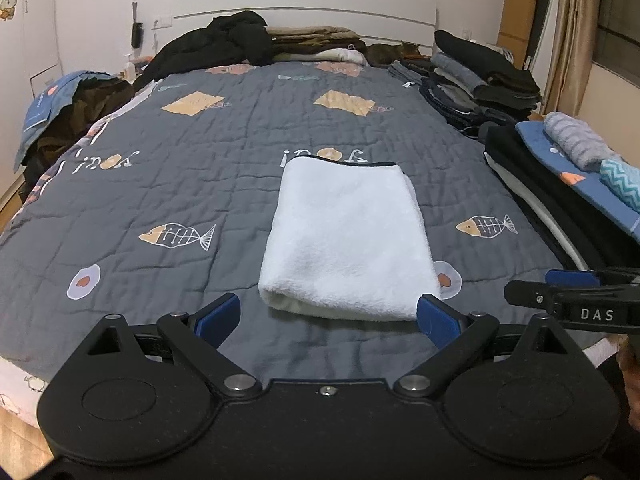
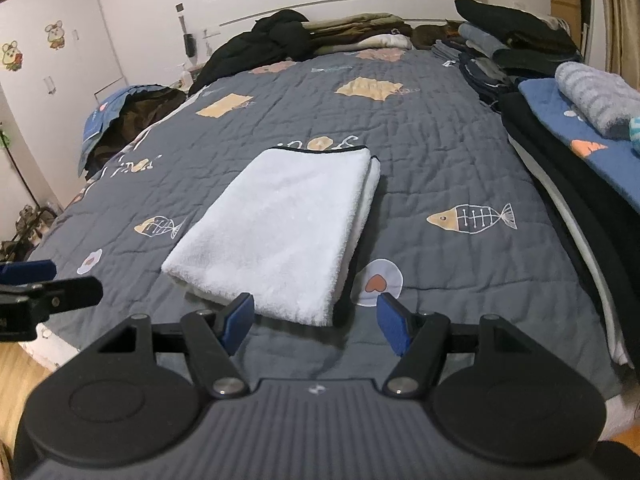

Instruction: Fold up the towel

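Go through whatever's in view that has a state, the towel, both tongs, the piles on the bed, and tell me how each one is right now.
White towel: folded into a rectangle, lying flat on the quilt, not held.
Left tongs: open, empty, at the towel's near edge.
Right tongs: open, empty, at the towel's near right corner.
Quilt: spread flat over the bed.
Clothes stack: folded, piled at the right side.
Dark jacket: crumpled by the headboard.

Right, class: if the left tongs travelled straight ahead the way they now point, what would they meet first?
Probably the white towel: its near folded edge lies just ahead of the open left tongs, between the blue pads. Whether they hover above the quilt is unclear.
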Demonstrator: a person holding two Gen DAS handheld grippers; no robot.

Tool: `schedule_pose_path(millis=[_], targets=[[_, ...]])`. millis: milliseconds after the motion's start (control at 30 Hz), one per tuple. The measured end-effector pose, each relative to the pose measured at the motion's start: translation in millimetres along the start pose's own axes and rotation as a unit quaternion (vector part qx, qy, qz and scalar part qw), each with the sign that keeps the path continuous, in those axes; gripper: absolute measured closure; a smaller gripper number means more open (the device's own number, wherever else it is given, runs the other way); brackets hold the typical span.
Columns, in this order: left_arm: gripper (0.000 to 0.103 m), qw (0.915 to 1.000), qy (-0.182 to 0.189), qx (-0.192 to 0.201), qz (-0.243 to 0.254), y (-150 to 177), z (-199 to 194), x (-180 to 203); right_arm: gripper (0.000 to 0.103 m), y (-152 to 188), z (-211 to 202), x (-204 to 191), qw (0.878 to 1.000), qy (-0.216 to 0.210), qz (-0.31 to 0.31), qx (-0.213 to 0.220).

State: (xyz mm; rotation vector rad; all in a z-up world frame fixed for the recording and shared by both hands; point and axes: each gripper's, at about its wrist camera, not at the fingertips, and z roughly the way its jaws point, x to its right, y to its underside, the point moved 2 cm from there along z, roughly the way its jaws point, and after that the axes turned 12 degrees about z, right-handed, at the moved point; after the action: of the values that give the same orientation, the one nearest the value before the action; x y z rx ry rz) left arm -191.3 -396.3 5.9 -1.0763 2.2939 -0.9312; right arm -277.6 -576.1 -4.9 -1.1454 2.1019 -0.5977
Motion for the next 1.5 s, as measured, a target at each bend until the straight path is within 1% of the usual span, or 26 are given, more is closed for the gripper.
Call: schedule_pose_path(millis=[200, 467, 533, 633, 733, 800, 867, 933, 1033, 1100, 1167, 1300, 1333, 1433, 1500], targets=[[0.008, 1.0, -0.004, -0.001, -0.001, -1, 3, 11, 0.036, -6, -2, 7, 1.0, 0.0, -0.002, 0.001], [0.008, 0.9999, -0.01, -0.012, -0.008, 2, 6, 22, 0.036, -11, 0, 21, 1.0, -0.009, 0.008, -0.004], [0.008, 0.9998, -0.002, -0.012, -0.016, 3, 7, 21, 0.036, -13, 1, 25, 1.0, -0.015, 0.013, -0.005], [0.007, 0.9997, 0.004, -0.012, -0.023, 4, 8, 15, 0.036, -17, 6, 31, 1.0, -0.023, 0.014, -0.005], [0.007, 0.9999, -0.001, -0.01, -0.01, 4, 12, 4, 0.036, -20, 13, 38, 0.999, -0.027, 0.026, -0.003], [0.007, 0.9998, -0.008, -0.011, -0.012, 2, 15, -7, 0.036, -24, 17, 45, 0.999, -0.029, 0.038, 0.0], [0.007, 0.9998, -0.007, -0.012, -0.015, -1, 19, -17, 0.036, -27, 24, 51, 0.998, -0.033, 0.047, 0.003], [0.007, 0.9998, -0.006, -0.002, -0.018, -5, 23, -25, 0.036, -33, 33, 57, 0.998, -0.035, 0.051, 0.006], [0.007, 0.9998, -0.002, 0.006, -0.017, -14, 32, -32, 0.036, -55, 56, 62, 0.998, -0.036, 0.057, 0.012], [0.007, 1.0, 0.003, 0.007, -0.001, -19, 41, -27, 0.036, -69, 71, 66, 0.997, -0.037, 0.061, 0.015], [0.007, 0.9997, 0.012, 0.008, 0.017, -22, 51, -19, 0.036, -88, 91, 71, 0.995, -0.057, 0.08, 0.01], [0.007, 0.9969, 0.033, 0.014, 0.071, -22, 75, 12, 0.036, -129, 140, 75, 0.99, -0.097, 0.102, -0.028], [0.007, 0.9955, 0.038, 0.016, 0.085, -21, 82, 22, 0.036, -137, 151, 75, 0.989, -0.101, 0.103, -0.037], [0.01, 0.9902, 0.056, 0.027, 0.125, -17, 103, 52, 0.036, -157, 185, 68, 0.987, -0.123, 0.08, -0.066], [0.015, 0.9864, 0.069, 0.033, 0.146, -12, 116, 68, 0.036, -164, 202, 62, 0.986, -0.136, 0.055, -0.082]])
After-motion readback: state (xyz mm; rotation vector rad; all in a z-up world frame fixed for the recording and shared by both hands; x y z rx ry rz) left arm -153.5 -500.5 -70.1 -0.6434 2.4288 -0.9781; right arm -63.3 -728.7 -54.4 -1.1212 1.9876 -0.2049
